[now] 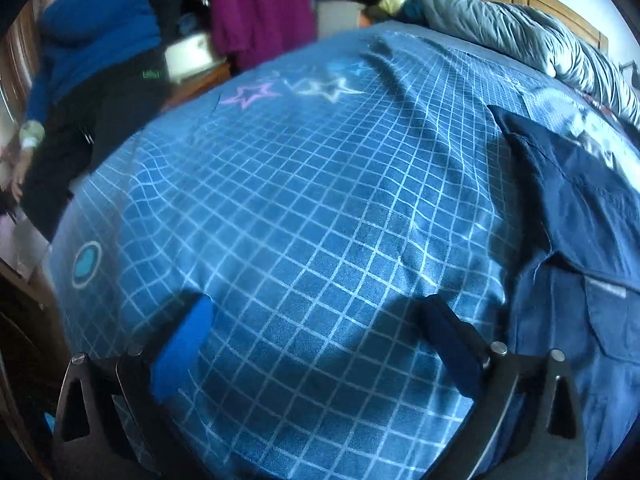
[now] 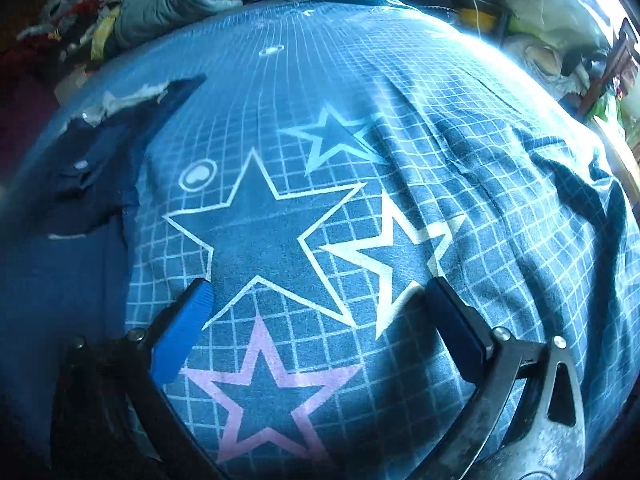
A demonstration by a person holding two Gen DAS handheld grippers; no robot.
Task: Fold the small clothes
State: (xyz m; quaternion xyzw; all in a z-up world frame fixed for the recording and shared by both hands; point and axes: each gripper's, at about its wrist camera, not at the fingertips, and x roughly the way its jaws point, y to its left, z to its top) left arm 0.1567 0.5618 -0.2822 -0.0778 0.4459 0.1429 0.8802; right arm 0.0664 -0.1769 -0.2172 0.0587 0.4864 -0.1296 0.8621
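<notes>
Blue checked bedding [image 1: 304, 208], printed with a white grid and outlined stars, is spread across a bed and fills both wrist views. One dark navy garment [image 1: 580, 216] is seen lying on it: at the right edge of the left wrist view, and at the left edge of the right wrist view [image 2: 92, 168], so it rests between the two grippers. The left gripper [image 1: 320, 332] is held above bare bedding with its two blue-padded fingers wide apart and nothing between them. The right gripper [image 2: 320, 316] is likewise spread wide and empty, poised over the printed stars. No fold appears to have been started; the step in hand is judged to be the approach to the garment. For the next move, both grippers would need to be brought inward to its edges and closed on the cloth. Counted: two grippers, one navy garment, one grey quilt [image 1: 532, 36] bunched along the far side, one seated person in a blue top [image 1: 100, 32].
</notes>
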